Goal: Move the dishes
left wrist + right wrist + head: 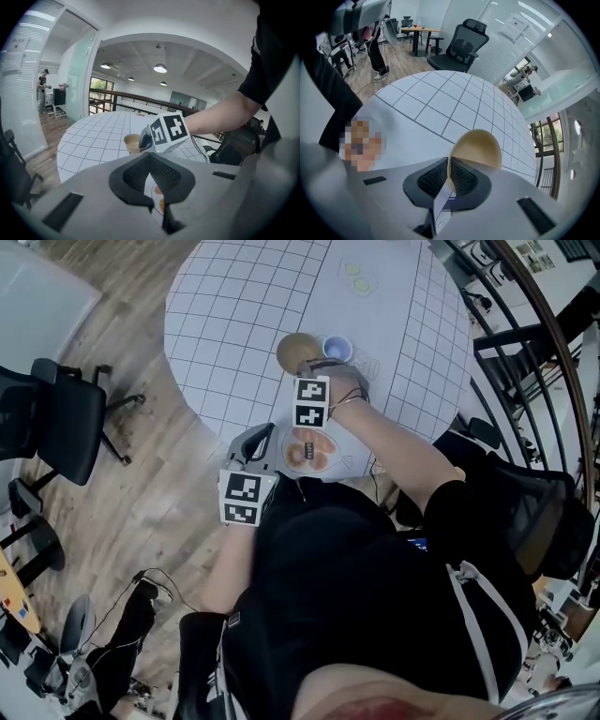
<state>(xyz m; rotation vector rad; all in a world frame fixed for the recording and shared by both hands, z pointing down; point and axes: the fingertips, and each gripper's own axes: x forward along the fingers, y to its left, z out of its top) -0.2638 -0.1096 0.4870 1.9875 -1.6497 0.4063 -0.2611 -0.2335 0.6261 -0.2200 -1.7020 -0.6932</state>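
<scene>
A tan bowl (292,351) (480,147) sits on the round white gridded table (244,324), next to a blue cup (338,348). My right gripper (312,367) (448,161) points steeply down and is shut on the bowl's near rim. A white plate with orange pictures (314,451) lies by the table's near edge. My left gripper (267,444) (150,157) hovers at the plate's left side with its pads meeting at the tips. The plate (157,192) shows only through the slit below the pads. In the left gripper view the bowl (132,140) stands behind the right gripper's marker cube (168,131).
Two small pale items (356,276) lie at the table's far side. Black office chairs (56,418) stand on the wooden floor to the left, and another chair (461,47) stands beyond the table. A dark railing (525,324) runs along the right.
</scene>
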